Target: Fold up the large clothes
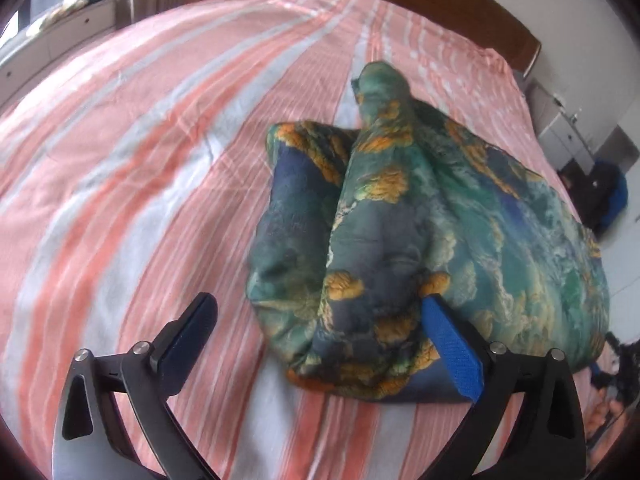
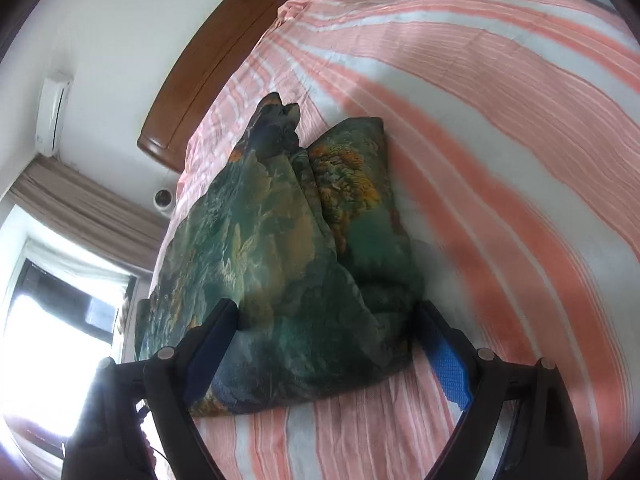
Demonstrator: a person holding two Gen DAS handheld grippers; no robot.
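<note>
Garment (image 1: 404, 232) in green, blue and orange print lies bunched on your striped bedsheet (image 1: 120, 184). Your left gripper (image 1: 320, 332) gapes wide at its near edge; your right gripper (image 2: 328, 336) straddles it, spread. Only the right view shows the window (image 2: 48, 320).

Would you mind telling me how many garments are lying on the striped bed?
1: a bulky green, blue and orange printed padded garment, bunched on the pink-and-white striped bedsheet toward the wooden headboard. Others may be hidden.
</note>
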